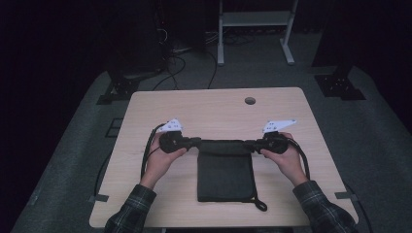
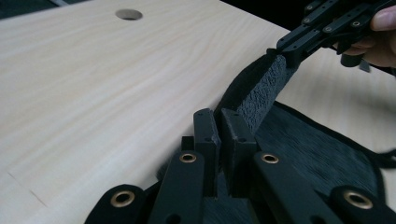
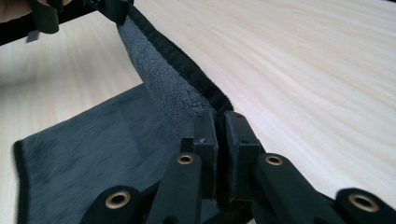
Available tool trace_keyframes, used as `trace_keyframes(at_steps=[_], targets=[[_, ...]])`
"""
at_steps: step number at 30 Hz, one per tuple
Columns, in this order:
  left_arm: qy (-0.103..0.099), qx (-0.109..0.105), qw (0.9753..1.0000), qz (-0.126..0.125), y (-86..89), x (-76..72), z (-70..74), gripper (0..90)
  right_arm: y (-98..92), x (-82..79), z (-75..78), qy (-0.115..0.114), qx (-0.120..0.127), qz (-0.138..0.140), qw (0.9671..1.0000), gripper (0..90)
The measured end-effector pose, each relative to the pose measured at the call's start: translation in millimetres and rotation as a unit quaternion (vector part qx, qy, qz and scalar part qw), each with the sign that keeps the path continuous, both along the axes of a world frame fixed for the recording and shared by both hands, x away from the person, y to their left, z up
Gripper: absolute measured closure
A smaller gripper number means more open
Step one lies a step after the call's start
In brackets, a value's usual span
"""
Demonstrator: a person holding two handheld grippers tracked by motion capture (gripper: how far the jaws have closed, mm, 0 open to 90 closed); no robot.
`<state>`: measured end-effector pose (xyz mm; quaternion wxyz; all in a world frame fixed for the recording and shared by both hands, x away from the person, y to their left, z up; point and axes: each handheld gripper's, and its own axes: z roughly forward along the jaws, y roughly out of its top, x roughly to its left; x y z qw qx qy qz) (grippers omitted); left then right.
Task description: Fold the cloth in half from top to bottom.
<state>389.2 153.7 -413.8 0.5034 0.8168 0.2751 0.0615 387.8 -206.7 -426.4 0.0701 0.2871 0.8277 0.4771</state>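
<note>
Left gripper (image 2: 219, 122): jaws pinched tight on the near-left corner of the cloth's far edge.
Right gripper (image 3: 220, 125): jaws clamped on the opposite corner of that edge.
Dark cloth (image 1: 225, 170): flat on the table's near half, centred between both hands, far edge lifted taut between the grippers.
Cord loop (image 1: 261, 203): trailing at the cloth's near-right corner.
Table (image 1: 214, 109): pale wood, round hole (image 1: 249, 100) near the far edge.

The folded towel (image 1: 225, 171) is dark charcoal grey with a black trim along its edge. The table (image 1: 214, 109) is pale wood with fine grain. Both grippers, the left gripper (image 1: 194, 142) and the right gripper (image 1: 251, 144), are black, with brass-coloured rivets and white top plates. The sleeves (image 1: 130, 208) are dark green plaid.
</note>
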Motion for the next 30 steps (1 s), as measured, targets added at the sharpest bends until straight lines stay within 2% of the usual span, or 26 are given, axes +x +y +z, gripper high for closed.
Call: trace_keyframes(at_steps=[5,7,8,9,13,24,30], targets=[[0.009,-0.001,0.9999,-0.007,1.9,-16.3,-0.3,85.1,0.3,-19.0,0.7,0.004,0.000,0.015,0.9999,82.9],[0.019,-0.003,0.9997,-0.014,1.7,-23.9,-2.2,85.1,-0.3,-26.0,-0.5,0.007,0.000,0.018,0.9998,82.9],[0.019,-0.003,0.9997,-0.014,1.7,-23.9,-2.2,85.1,-0.3,-26.0,-0.5,0.007,0.000,0.018,0.9998,82.9],[0.025,0.000,0.9995,-0.020,0.7,-30.5,-4.7,85.1,-1.4,-34.3,-3.1,0.011,-0.004,0.023,0.9997,82.8],[0.034,0.007,0.9990,-0.028,-0.8,-41.8,-9.0,85.1,-3.6,-46.0,-6.3,0.017,-0.006,0.028,0.9995,82.8],[0.048,0.015,0.9980,-0.038,1.1,-60.5,-17.6,85.1,-1.7,-66.2,-13.4,0.027,-0.012,0.041,0.9987,82.8],[0.057,0.029,0.9968,-0.047,0.2,-69.4,-23.3,85.1,-0.4,-73.2,-22.4,0.036,-0.020,0.049,0.9980,82.7]])
